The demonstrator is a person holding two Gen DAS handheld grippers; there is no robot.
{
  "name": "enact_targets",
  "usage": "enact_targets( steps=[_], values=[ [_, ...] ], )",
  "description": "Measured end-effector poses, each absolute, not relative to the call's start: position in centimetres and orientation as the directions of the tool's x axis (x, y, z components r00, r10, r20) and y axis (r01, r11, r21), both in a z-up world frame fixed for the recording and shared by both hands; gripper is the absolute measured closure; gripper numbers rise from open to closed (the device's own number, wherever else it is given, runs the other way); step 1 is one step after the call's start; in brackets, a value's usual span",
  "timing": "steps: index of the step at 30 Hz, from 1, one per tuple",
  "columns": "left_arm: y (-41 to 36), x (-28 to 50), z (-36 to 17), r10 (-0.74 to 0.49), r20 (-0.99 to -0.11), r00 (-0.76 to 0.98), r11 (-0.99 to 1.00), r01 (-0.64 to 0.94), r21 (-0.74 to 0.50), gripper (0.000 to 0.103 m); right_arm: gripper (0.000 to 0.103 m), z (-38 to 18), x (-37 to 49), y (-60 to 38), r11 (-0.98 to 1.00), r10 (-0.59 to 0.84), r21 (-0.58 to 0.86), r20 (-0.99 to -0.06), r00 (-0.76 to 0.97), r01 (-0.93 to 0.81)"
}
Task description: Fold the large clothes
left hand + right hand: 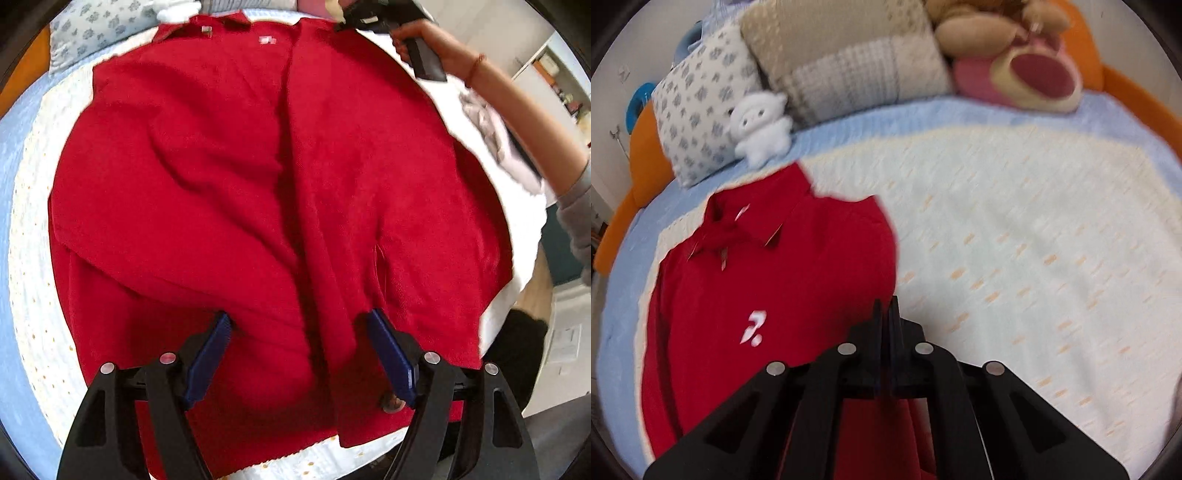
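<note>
Now, step: red polo shirt (229, 177) lies sides-folded on the bed (1034, 229).
Left gripper (299, 354): gaping, empty, above the near hem.
Right gripper (885, 314): closed, whether on cloth I cannot tell.
Next: pinch hem, carry it far toward the collar.

Bedspread (1015, 240) right of shirt (783, 280) seems clear; pillows (846, 62) crowd headboard.

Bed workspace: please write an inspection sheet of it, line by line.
Surface: white dotted bedspread over a blue sheet.
Job's things: red polo shirt, lying partly folded, sides turned in.
Clutter: patterned pillow, white plush toy, brown plush toy.
Grippers: left gripper open above the shirt; right gripper shut at the shirt's edge.
Cables: nothing seen.
Surroundings: orange bed frame.
</note>
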State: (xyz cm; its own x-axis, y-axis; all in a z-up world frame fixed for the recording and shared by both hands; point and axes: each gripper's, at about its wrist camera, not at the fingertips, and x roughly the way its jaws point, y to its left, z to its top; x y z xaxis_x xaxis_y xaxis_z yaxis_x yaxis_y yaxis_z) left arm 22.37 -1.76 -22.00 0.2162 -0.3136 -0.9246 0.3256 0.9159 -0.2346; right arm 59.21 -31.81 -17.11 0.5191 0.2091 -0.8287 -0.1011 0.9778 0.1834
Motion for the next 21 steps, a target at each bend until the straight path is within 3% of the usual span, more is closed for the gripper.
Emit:
enact_targets(
  steps=[9,13,15,16,17,21],
  values=[
    [-3.1,23.7,-24.1,-0.274,-0.941,0.199,0.916,0.351,-0.193,0.025,0.099,-20.3,61.1,-33.9,0.984,0.174,0.167,-0.854,0.49,-0.059],
    [-3.0,23.7,-23.9,-0.264,-0.943,0.204,0.916,0.36,-0.179,0.025,0.094,-22.0,60.9,-33.0,0.987,0.161,0.152,-0.852,0.498,-0.059],
    [-3.3,23.3,-23.9,-0.252,-0.945,0.209,0.918,0.361,-0.165,0.025,0.074,-21.3,60.5,-32.4,0.991,0.131,0.112,-0.853,0.505,-0.069],
    [-3.2,23.1,-23.8,-0.25,-0.944,0.214,0.919,0.36,-0.162,0.025,0.042,-20.6,60.2,-32.2,0.994,0.108,0.085,-0.852,0.512,-0.068],
    [-2.9,22.7,-23.5,-0.264,-0.939,0.222,0.919,0.354,-0.175,0.025,0.027,-19.5,59.5,-32.1,0.994,0.103,0.074,-0.836,0.538,-0.075],
    [0.6,20.8,-21.9,-0.318,-0.91,0.266,0.929,0.279,-0.244,0.027,0.028,-12.5,53.3,-29.0,0.972,0.173,0.023,-0.74,0.65,-0.232]
  ],
)
